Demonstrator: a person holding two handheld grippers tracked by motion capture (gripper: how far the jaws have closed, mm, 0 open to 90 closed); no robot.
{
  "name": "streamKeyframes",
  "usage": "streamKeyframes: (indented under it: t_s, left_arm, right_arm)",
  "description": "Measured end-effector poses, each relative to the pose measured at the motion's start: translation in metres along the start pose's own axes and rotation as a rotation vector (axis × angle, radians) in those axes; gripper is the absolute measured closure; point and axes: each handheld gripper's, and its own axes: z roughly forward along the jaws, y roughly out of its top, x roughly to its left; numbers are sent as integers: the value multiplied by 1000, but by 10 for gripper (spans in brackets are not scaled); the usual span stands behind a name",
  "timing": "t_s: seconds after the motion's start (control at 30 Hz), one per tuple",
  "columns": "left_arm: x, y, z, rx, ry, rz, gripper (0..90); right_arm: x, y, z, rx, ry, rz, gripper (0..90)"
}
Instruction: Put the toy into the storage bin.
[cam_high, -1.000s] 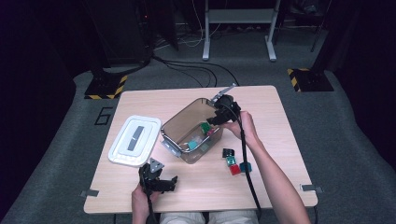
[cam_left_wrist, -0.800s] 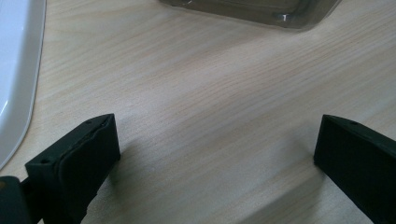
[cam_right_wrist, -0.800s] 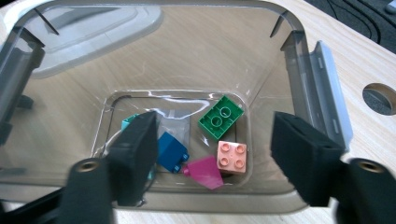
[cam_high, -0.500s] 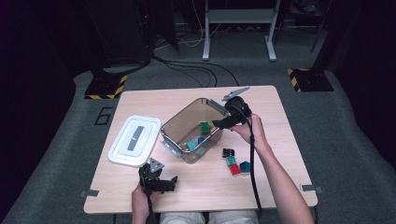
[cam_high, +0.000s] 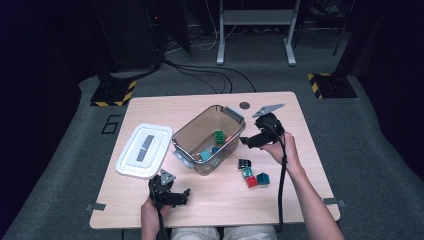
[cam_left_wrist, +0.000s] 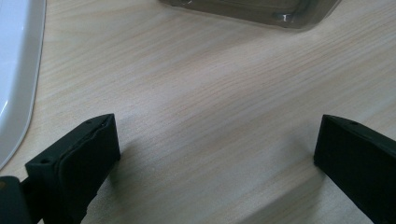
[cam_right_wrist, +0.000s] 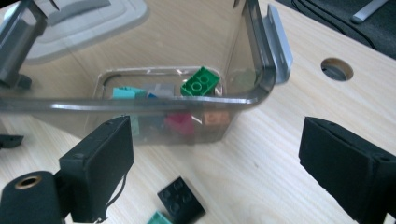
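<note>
Right gripper view: green brick (cam_right_wrist: 200, 82) inside bin (cam_right_wrist: 261, 51).

In the right gripper view, the smoky clear plastic bin (cam_right_wrist: 243, 100) runs off the frame at nine o'clock, and its tinted wall dulls the red brick (cam_right_wrist: 180, 123) and orange brick (cam_right_wrist: 215, 117) behind it. At six o'clock, a teal brick (cam_right_wrist: 159, 218) is cut by the bottom edge, just a corner showing. The white plastic lid (cam_right_wrist: 93, 23) is clipped at twelve o'clock. In the left gripper view, that lid (cam_left_wrist: 16, 70) is a sliver at nine o'clock and the bin's base (cam_left_wrist: 252, 9) barely peeks in at twelve. From the high view, the bricks inside the bin (cam_high: 212, 147) are too small to count.
</note>
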Motion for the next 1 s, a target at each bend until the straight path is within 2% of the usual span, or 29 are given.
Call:
streamKeyframes:
  t_s: [0.43,0.67,0.73,1.0]
  left_arm:
    - [0,0,0,1,-1,2,0]
    - [0,0,0,1,-1,2,1]
    - [0,0,0,0,-1,1,0]
    - [0,0,0,1,-1,2,1]
  right_arm:
    - [-1,-39,0,48,3,27,76]
    - [-1,-59,4,67,15,26,71]
    - [-1,-66,5,76,13,44,70]
    - [1,-87,11,113,24,35,72]
